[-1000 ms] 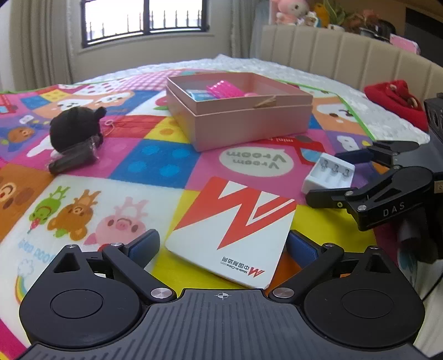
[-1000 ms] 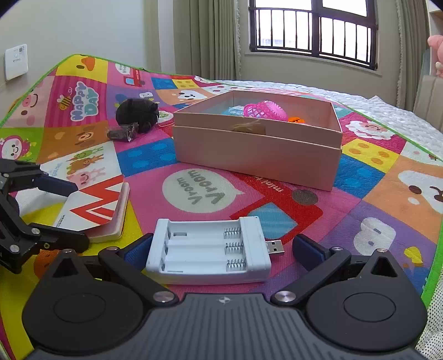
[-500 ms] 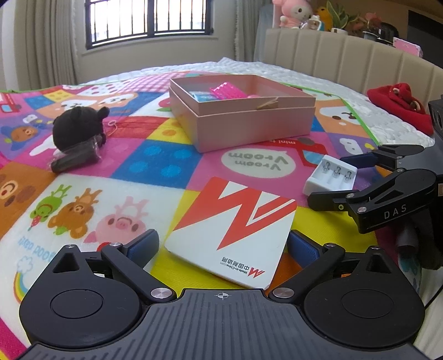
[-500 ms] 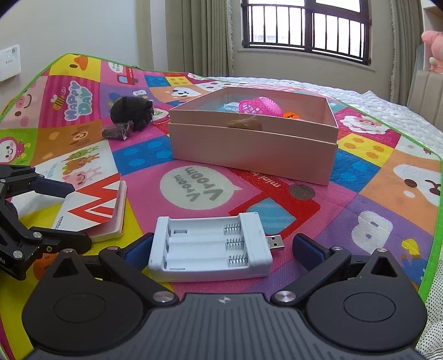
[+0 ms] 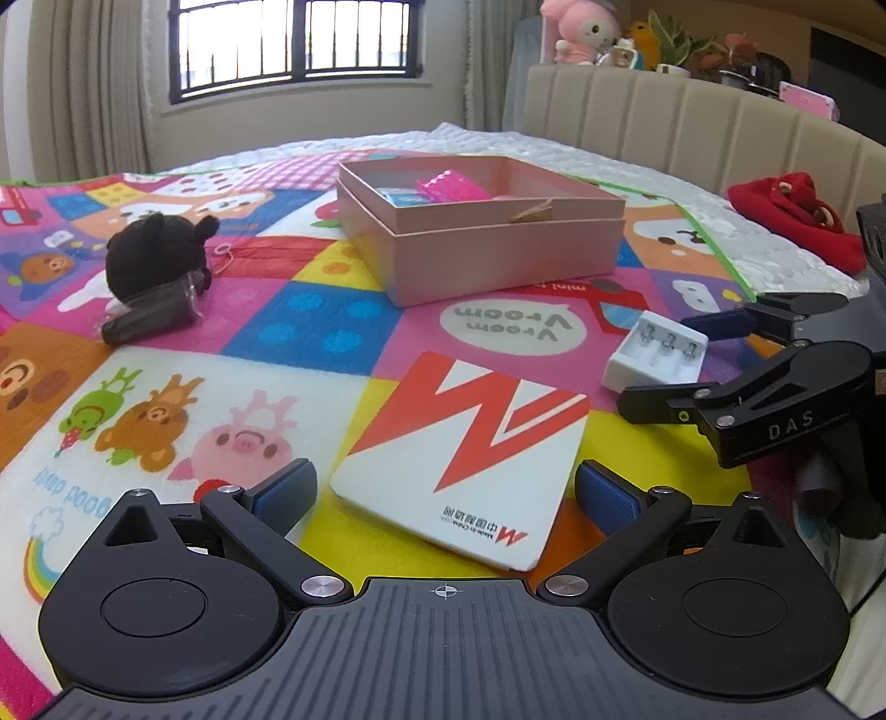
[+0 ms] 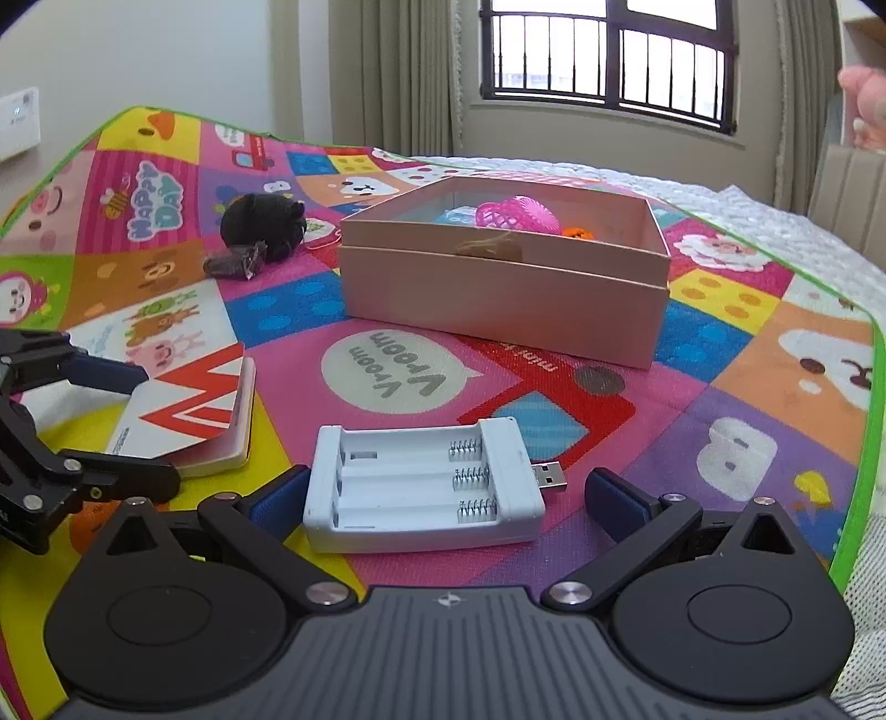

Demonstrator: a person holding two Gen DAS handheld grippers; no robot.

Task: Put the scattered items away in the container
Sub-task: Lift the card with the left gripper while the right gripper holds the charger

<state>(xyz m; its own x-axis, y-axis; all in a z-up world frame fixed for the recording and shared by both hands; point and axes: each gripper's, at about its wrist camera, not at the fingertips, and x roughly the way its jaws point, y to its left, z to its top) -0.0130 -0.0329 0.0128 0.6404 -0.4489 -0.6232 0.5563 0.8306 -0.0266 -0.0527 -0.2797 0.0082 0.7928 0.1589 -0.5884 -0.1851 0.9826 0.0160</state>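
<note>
black plush (w/ wrapper, maybe) near box

Bare mat lies open between the white battery holder and the pink box. The booklet and left gripper crowd the holder's left side.

A bright cartoon play mat covers the white quilted bedspread beneath a barred window with beige curtains — plush toys line the padded headboard, a red cloth bundle beside it.
</note>
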